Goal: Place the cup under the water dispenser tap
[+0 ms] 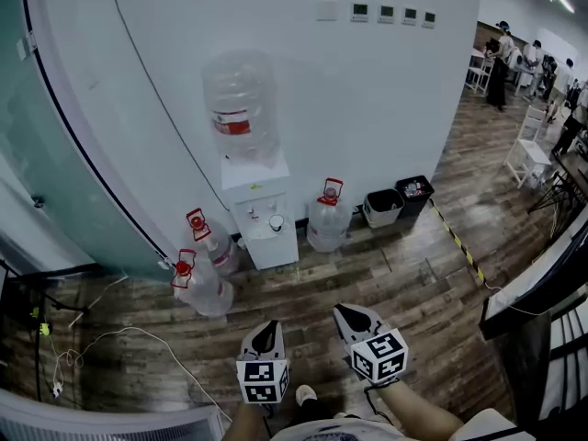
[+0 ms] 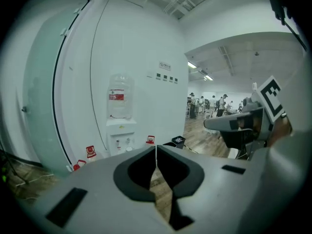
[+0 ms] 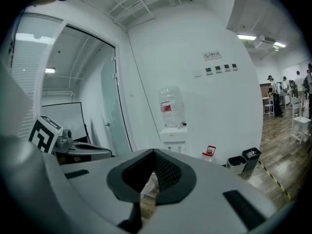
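The white water dispenser point(image 1: 262, 217) stands against the wall with a clear bottle point(image 1: 241, 107) on top. A small white cup point(image 1: 276, 221) sits on its ledge below the taps. Both grippers are well back from it, low in the head view, pointing toward the dispenser. My left gripper point(image 1: 268, 325) is shut with nothing in it; its tips meet in the left gripper view point(image 2: 156, 147). My right gripper point(image 1: 342, 310) is also shut and empty point(image 3: 153, 152). The dispenser point(image 2: 121, 135) point(image 3: 174, 134) shows beyond the jaws in both gripper views.
Spare water jugs stand on the wooden floor beside the dispenser: two at its left point(image 1: 209, 243) point(image 1: 198, 285), one at its right point(image 1: 328, 219). Two bins point(image 1: 384, 207) point(image 1: 414, 194) sit by the wall. Cables point(image 1: 110, 338) trail at the left by a glass wall. People stand far right.
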`<state>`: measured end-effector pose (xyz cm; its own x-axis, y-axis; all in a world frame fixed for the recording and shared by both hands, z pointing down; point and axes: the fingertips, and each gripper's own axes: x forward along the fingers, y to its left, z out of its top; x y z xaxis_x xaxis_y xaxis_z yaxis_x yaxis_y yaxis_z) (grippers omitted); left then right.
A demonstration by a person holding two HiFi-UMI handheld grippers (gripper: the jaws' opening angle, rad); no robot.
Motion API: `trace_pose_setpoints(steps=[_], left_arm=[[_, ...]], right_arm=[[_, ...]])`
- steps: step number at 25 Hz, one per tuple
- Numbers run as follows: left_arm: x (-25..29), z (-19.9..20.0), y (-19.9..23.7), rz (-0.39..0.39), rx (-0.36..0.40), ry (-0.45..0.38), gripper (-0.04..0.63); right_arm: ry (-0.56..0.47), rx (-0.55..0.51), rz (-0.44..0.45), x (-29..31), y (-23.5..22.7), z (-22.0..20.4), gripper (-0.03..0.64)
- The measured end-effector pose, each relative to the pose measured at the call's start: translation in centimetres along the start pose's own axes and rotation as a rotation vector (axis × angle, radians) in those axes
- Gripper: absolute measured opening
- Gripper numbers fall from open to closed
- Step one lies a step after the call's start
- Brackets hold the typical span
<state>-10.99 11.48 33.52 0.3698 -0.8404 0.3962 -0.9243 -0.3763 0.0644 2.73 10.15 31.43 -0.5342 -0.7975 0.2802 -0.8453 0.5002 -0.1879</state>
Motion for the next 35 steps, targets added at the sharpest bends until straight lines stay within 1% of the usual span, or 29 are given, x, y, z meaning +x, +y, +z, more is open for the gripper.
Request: trace_pose_setpoints(steps=[6,12,16,21,25,35], left_arm=[[-2.7,-0.7,-2.9,-0.011,0.012,0.005,0.051],[-5.5,-1.2,-5.8,0.017,0.017,-0.012,0.051],[-7.1,-1.6,-7.7,0.013,0.021,-0.018,0.051],[-7.9,-1.7,-8.9,0.031,0.020,-0.026,0.051],[-8.2,-1.9,-10.0,0.036,0.025,-0.030,0.051],[-9.0,-2.4,-9.8,0.056,0.007,-0.031,0.051]], right_arm=[[-0.025,-0.010,-0.007,-3.9,0.3,-0.8,0.020],[-0.038,-0.011,0.012,-7.6,1.2,-2.2,0.020],[-0.046,-0.023,0.020,-9.7,1.8,-2.3,0.020],[-0.062,-0.035,0.037,-11.3,2.0,-1.8,0.020],[-0.073,-0.017,0.042,-12.3,1.8,-1.8,0.020],[-0.071,-0.012,0.055,-12.5,2.5,-2.3,0.020]])
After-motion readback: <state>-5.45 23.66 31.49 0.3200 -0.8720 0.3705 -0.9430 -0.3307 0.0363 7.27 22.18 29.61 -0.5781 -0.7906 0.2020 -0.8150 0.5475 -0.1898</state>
